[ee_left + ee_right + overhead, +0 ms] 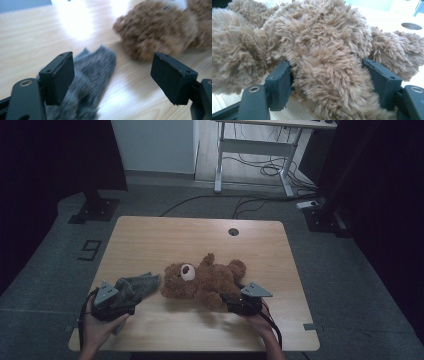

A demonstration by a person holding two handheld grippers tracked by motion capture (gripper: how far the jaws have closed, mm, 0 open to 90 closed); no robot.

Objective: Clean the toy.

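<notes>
A brown teddy bear (202, 281) lies on its back near the middle of the wooden table (150, 240), and the right gripper (239, 304) clasps one plush limb, the fur bulging between the two black pads (280, 82). The left gripper (120, 307) is released, its jaws spread wide with nothing pressed between them. A grey knitted cloth (93, 72) lies flat on the table under and ahead of that gripper, just beside the bear's head.
</notes>
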